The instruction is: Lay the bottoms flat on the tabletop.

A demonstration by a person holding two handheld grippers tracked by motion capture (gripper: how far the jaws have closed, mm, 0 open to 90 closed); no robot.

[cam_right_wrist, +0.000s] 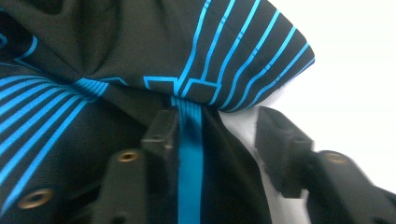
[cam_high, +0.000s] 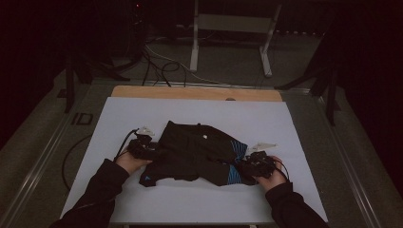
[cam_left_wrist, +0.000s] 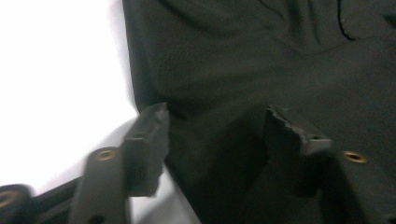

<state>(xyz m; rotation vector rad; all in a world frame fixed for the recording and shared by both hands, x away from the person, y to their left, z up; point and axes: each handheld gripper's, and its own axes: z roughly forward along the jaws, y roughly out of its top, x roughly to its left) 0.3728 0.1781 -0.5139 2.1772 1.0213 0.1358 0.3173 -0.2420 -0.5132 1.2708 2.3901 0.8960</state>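
A black garment [cam_high: 195, 152] with bright blue stripes lies crumpled on the white table sheet [cam_high: 142, 114]. At its left edge sits my left gripper [cam_high: 145, 148], jaws apart. In the left gripper view the plain black cloth [cam_left_wrist: 261, 60] runs between the open left gripper [cam_left_wrist: 217, 123], its edge close to the left jaw. My right gripper [cam_high: 252, 166] is at the garment's right end, by the blue-striped part [cam_high: 236, 149]. In the right gripper view a fold of striped cloth [cam_right_wrist: 219, 51] lies between the spread jaws of the right gripper [cam_right_wrist: 217, 123], nearer the left one.
The white sheet covers a wooden table whose bare edge [cam_high: 195, 92] shows at the back. Beyond it stand a white metal frame [cam_high: 228, 33] and loose cables [cam_high: 161, 64] on the dark floor. A cable [cam_high: 71, 156] trails off the table's left side.
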